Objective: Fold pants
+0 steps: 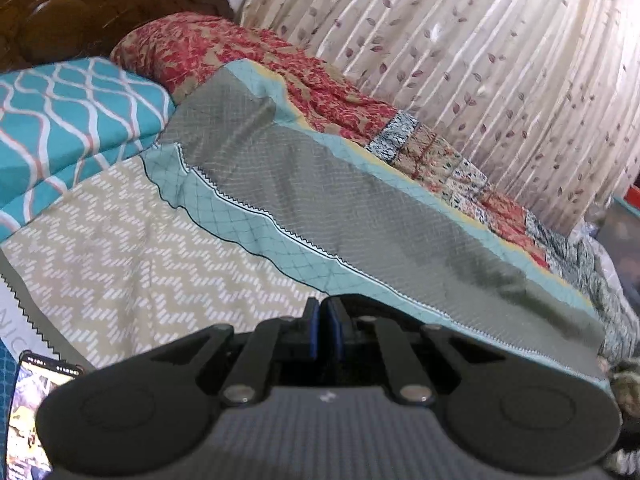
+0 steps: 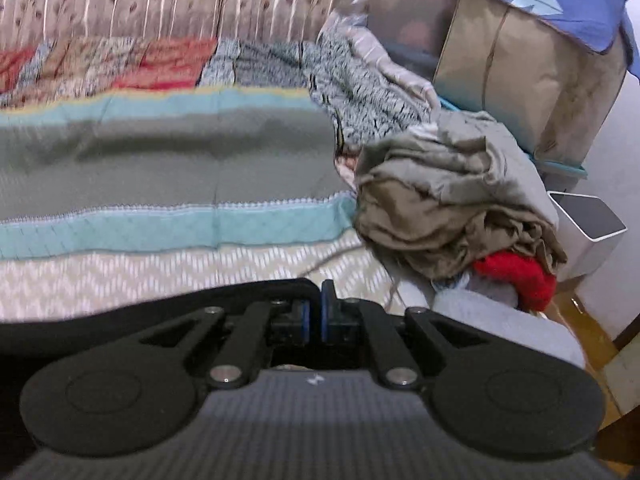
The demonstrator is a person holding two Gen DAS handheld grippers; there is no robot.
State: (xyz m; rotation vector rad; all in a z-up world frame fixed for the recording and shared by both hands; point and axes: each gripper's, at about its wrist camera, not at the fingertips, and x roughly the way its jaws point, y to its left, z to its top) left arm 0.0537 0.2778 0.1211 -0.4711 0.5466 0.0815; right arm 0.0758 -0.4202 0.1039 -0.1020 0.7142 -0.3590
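Phone [image 1: 36, 412] cut by the left edge; bedspread [image 2: 160, 152] motion-blurred.

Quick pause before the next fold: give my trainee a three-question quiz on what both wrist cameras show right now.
1. True or false: the left gripper has its jaws wide open.
2. What lies at the lower left of the left wrist view? A) a phone with a lit screen B) a mug C) a book
3. Fill in: in the right wrist view, the heap of grey-brown clothes lies to the ___ of the right gripper.

Key: 1 false, the jaws are together; 2 A; 3 right.
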